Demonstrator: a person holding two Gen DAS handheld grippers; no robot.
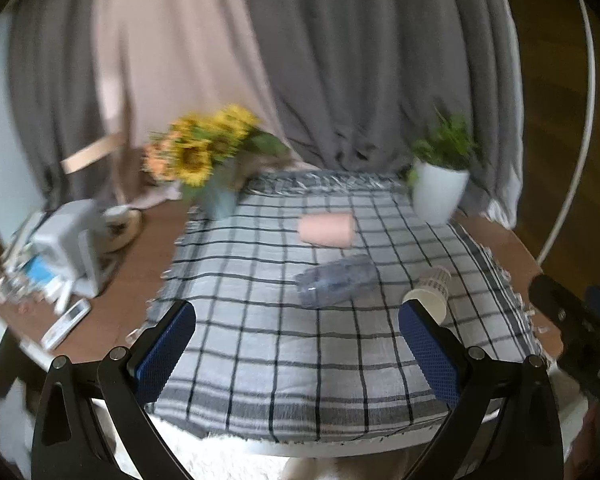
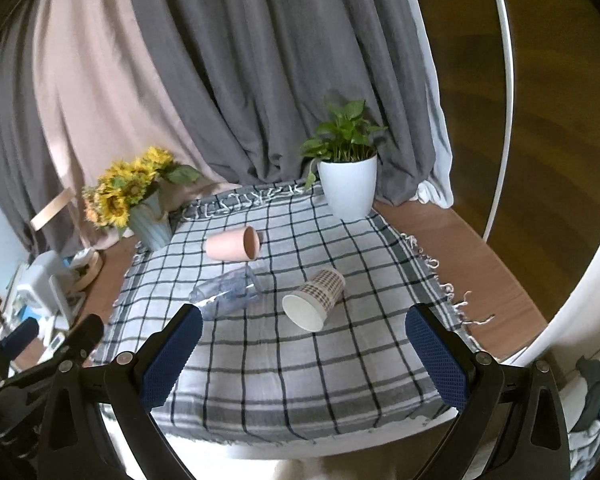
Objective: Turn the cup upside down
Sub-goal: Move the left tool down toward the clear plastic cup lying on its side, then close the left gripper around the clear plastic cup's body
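Three cups lie on their sides on a checked cloth (image 2: 300,380). A pink cup (image 2: 233,249) lies farthest back, its mouth to the right; it also shows in the left wrist view (image 1: 326,231). A clear plastic cup (image 2: 230,292) lies in the middle, also in the left wrist view (image 1: 336,281). A paper cup with a plaid print (image 2: 314,298) lies with its mouth toward me, also in the left wrist view (image 1: 430,292). My right gripper (image 2: 304,356) is open and empty, just short of the paper cup. My left gripper (image 1: 296,352) is open and empty above the cloth's near half.
A white pot with a green plant (image 2: 348,188) stands at the back right, sunflowers in a blue vase (image 2: 140,204) at the back left. Clutter and a white appliance (image 1: 68,240) sit left of the cloth on the wooden table. Grey curtains hang behind.
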